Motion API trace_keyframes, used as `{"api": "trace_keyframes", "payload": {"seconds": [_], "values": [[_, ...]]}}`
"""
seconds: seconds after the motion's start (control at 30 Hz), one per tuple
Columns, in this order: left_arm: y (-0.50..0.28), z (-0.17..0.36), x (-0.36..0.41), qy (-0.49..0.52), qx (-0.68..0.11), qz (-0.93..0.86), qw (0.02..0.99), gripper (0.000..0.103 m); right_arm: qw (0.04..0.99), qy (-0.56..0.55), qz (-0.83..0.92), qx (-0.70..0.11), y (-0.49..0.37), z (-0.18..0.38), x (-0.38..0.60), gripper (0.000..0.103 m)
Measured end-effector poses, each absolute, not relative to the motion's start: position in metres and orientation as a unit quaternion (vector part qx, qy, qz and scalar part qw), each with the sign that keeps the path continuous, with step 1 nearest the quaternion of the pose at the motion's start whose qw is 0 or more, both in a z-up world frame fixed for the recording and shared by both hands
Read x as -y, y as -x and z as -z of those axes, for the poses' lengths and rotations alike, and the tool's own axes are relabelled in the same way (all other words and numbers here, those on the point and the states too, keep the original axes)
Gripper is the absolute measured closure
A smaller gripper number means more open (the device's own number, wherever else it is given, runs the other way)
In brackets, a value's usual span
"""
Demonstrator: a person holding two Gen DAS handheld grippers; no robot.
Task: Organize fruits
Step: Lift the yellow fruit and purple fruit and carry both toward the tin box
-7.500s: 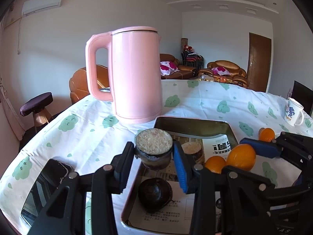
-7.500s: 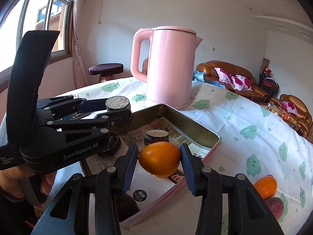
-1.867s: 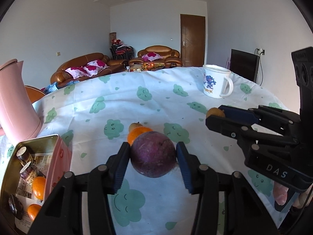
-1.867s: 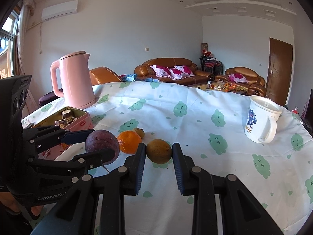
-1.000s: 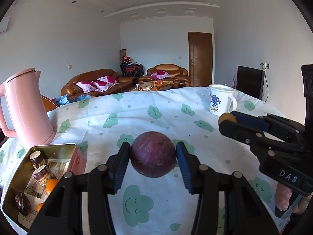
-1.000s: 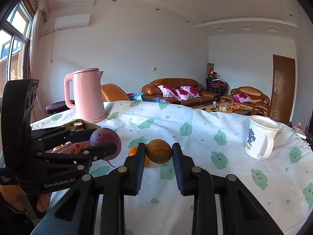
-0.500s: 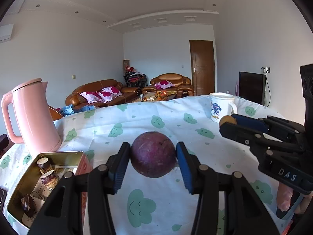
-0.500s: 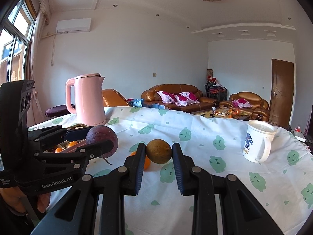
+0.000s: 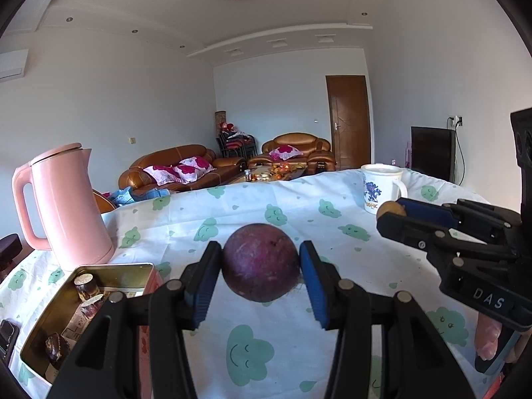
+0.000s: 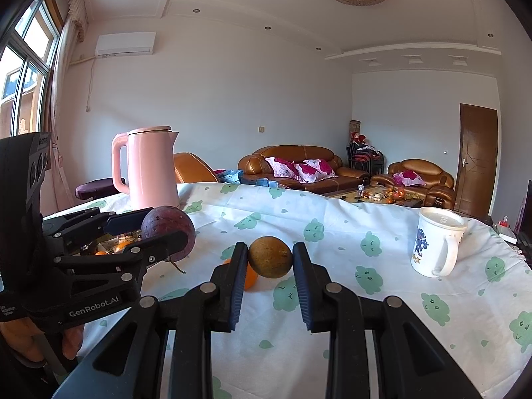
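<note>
Showing green smiling clouds on white tablecloth (image 9: 299, 206); glowing pale pink, tall plastic kettle (image 9: 66, 206); gleaming dull purple, round passion fruit (image 9: 261, 262); wearing blue print, white mug (image 10: 435, 246).

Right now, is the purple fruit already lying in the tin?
No, the purple fruit is gripped between the left tongs above the tablecloth, beside the tin.

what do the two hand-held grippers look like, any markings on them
Both are black plastic with silver bolts and blue finger pads. The left hand-held gripper reads "GenRobot.AI" in white on its side; the right hand-held gripper reads "DAS". No cables or sleeves show.
</note>
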State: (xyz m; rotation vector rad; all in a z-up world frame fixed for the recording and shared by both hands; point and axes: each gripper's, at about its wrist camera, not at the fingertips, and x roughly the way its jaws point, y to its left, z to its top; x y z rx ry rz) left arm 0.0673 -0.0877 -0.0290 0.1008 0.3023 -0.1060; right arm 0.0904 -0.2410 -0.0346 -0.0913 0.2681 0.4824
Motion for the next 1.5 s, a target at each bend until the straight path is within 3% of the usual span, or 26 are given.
{"api": "trace_keyframes", "payload": {"seconds": [1.5], "values": [[-0.054,0.015,-0.018,-0.009,-0.165,-0.056,0.985,0.053,0.923,0.114,-0.344,-0.132,-0.093,-0.001,0.116,0.073]]}}
